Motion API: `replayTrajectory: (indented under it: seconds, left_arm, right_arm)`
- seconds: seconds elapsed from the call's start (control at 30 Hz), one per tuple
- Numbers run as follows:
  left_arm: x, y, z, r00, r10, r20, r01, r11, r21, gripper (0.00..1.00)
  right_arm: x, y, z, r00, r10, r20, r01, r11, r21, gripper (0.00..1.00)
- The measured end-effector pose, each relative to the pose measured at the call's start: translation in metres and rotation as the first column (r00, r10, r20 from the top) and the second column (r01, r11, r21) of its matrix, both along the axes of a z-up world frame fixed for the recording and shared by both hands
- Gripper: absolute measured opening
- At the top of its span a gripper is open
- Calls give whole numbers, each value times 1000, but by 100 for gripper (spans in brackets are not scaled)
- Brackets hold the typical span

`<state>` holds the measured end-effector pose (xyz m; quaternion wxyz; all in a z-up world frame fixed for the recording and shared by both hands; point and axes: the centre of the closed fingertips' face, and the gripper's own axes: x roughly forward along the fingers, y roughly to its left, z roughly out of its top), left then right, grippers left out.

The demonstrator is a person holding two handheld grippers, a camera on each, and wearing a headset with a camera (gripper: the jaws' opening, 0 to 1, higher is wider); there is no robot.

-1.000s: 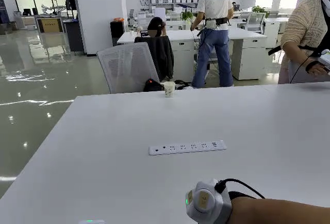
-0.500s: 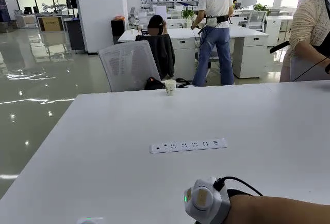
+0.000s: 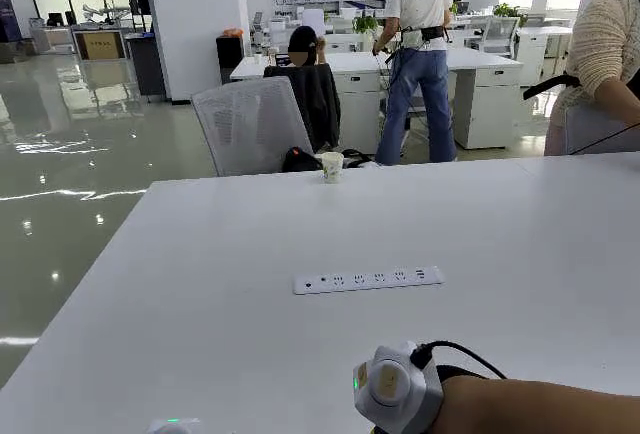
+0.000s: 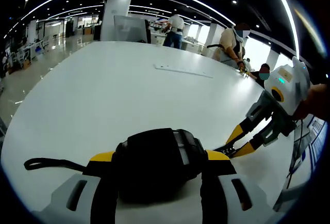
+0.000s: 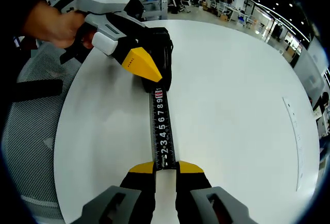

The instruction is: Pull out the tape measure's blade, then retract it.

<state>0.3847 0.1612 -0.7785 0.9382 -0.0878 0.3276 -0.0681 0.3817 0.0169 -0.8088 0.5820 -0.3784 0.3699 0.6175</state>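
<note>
Blade's pulled out a bit, 1 gripper on each end of the tape measure

So the left gripper (image 4: 161, 156) is clamped around the chunky black tape measure case (image 5: 157, 41), yellow jaw tips pressed to both sides, and the case sits low over the white tabletop (image 3: 250, 244) near its edge, can't tell if it's actually touching. The right gripper (image 5: 165, 168) is pinched tight on the free end of the yellow metal blade (image 5: 162, 126), which runs straight from the case to those jaws, with 2 through 9 readable on it in the right gripper view. The 2 grippers are near each other with that short run of blade between them. Further out on the table there's a white power strip (image 3: 368, 279) lying flat, and a small paper cup (image 3: 332, 166) at the far edge.
</note>
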Motion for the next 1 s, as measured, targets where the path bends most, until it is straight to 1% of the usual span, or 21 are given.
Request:
replayTrajectory:
  seconds: [1.0]
  left_arm:
    - [1, 0, -1, 1000, -4, -7, 4, 1000, -8, 60]
  right_arm:
    - [-1, 17, -1, 1000, -14, 5, 13, 1000, 29, 11]
